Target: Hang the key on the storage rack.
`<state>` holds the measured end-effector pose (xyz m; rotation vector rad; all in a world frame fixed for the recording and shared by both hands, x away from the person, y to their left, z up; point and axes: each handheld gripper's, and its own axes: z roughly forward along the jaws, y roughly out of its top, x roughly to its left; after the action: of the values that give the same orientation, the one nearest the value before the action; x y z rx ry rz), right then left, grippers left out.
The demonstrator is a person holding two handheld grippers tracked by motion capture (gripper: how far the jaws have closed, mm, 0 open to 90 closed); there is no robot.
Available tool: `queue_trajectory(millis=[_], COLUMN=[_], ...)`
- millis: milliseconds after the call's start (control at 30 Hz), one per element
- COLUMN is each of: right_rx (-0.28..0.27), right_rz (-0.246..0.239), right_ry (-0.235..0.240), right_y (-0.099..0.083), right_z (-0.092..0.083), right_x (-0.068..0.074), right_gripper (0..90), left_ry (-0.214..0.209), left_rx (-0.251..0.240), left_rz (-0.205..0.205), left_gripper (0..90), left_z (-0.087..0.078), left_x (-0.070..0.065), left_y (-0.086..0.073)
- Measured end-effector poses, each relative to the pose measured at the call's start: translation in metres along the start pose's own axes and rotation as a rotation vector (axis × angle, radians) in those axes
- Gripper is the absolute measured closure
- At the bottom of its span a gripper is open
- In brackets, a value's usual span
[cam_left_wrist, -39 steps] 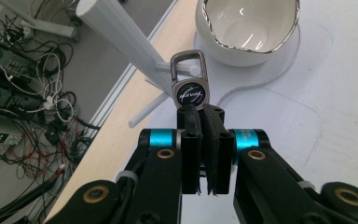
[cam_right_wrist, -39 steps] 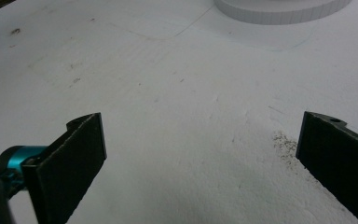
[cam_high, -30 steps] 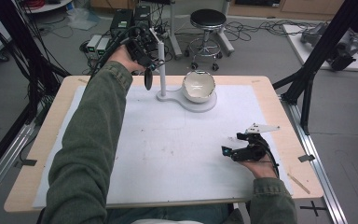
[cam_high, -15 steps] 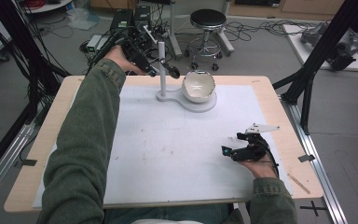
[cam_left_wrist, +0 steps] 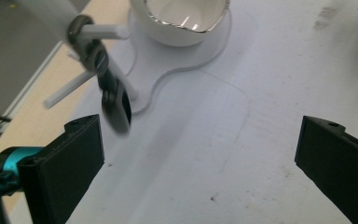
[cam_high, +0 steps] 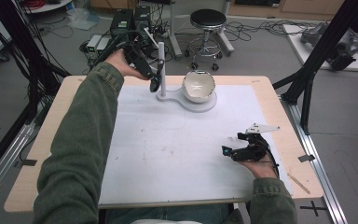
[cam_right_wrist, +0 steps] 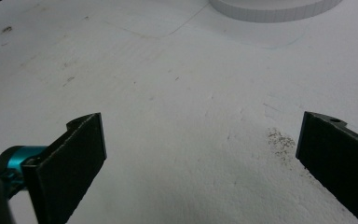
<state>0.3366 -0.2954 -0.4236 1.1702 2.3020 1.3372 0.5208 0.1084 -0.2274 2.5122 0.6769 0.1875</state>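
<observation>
We see the wide-open left gripper (cam_high: 154, 77) just beside the watch (cam_left_wrist: 109, 88) hanging lengthwise on the stand (cam_high: 161, 60), the open right gripper (cam_high: 235, 150) well apart.

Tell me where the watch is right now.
In the left gripper view the watch hangs from a peg of the white stand, upper left, beside the bowl, ahead of the open left gripper.

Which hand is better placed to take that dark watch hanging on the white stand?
The left. Its gripper is up by the stand, jaws open, with the watch just ahead. The right gripper rests far off near the table's front edge.
</observation>
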Motion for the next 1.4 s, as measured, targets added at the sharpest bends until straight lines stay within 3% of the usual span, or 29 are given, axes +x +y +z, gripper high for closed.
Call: queue_trajectory(millis=[367,667,800,900,1000,1300,1400], right_rx=[0.000,-0.002,0.000,0.000,-0.003,-0.005,-0.004], right_rz=[-0.007,-0.002,-0.005,-0.004,-0.001,-0.003,-0.002], right_ry=[0.001,-0.001,-0.001,-0.001,0.001,0.004,0.003], right_y=[0.000,0.001,0.001,0.001,0.001,0.001,0.001], right_z=[0.000,0.001,0.001,0.002,0.002,0.002,0.002], right_x=[0.002,0.003,0.003,0.003,0.003,0.002,0.002], right_gripper=[0.5,0.5,0.5,0.5,0.5,0.5,0.5], left_ry=[0.020,0.038,0.074,0.078,0.070,0.100,0.089], left_rx=[-0.037,-0.089,-0.116,-0.120,-0.130,-0.183,-0.217], left_rz=[-0.017,-0.065,-0.066,-0.074,-0.094,-0.154,-0.169], left_gripper=[2.1,2.0,2.1,2.0,2.1,2.1,2.1], left_z=[-0.013,-0.020,-0.022,-0.023,-0.024,-0.030,-0.032], left_x=[-0.010,-0.013,-0.019,-0.022,-0.022,-0.024,-0.026], left_y=[-0.043,-0.079,-0.090,-0.098,-0.108,-0.142,-0.153])
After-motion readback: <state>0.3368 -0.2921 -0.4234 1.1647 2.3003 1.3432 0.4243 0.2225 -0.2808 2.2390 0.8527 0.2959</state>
